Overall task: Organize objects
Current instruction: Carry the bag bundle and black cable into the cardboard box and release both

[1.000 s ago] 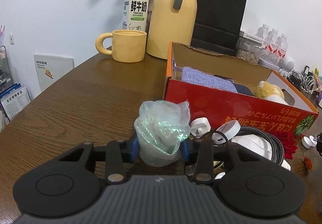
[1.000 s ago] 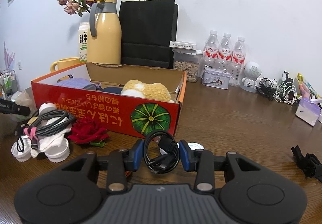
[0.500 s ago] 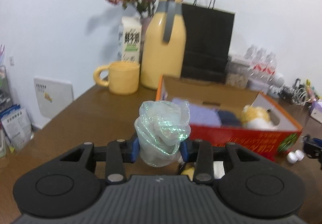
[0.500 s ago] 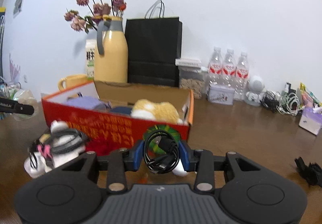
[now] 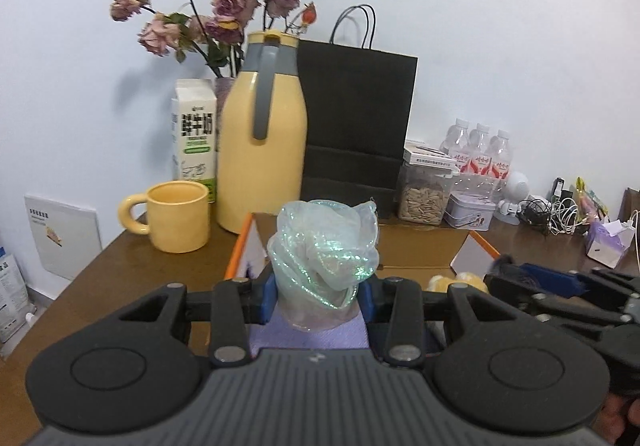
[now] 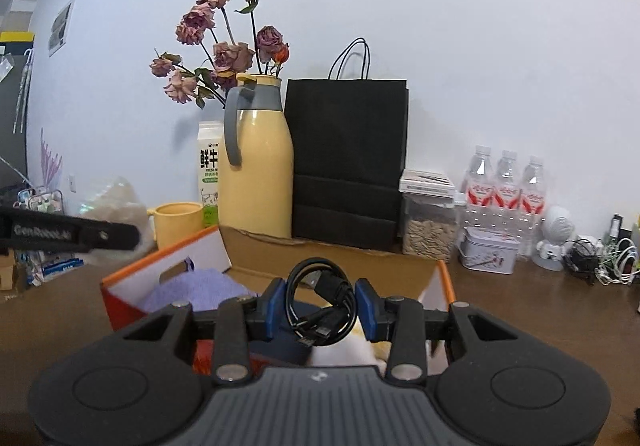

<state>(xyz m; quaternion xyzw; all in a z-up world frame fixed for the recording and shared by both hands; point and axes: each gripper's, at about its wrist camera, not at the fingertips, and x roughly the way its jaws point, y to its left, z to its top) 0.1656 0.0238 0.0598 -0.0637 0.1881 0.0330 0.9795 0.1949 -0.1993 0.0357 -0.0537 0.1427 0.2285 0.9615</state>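
My left gripper (image 5: 318, 296) is shut on a crumpled iridescent plastic wrap (image 5: 324, 258) and holds it above the left end of the red cardboard box (image 5: 420, 246), over a purple cloth (image 5: 308, 336). My right gripper (image 6: 321, 308) is shut on a coiled black cable (image 6: 322, 306) and holds it above the same box (image 6: 168, 274), which holds the purple cloth (image 6: 196, 292) and a yellow plush toy (image 5: 456, 282). The right gripper shows at the right of the left wrist view (image 5: 568, 298); the left gripper shows at the left of the right wrist view (image 6: 68, 232).
Behind the box stand a yellow thermos (image 5: 264, 137), a yellow mug (image 5: 176, 215), a milk carton (image 5: 194, 133), dried roses (image 6: 224, 49), a black paper bag (image 6: 348, 161), a seed jar (image 6: 428, 217), a tin (image 6: 488, 256) and water bottles (image 6: 508, 185). Cables (image 6: 600, 258) lie at the far right.
Both grippers have risen from the table and moved forward over the box, each still holding its object. The loose items in front of the box have dropped out of view.
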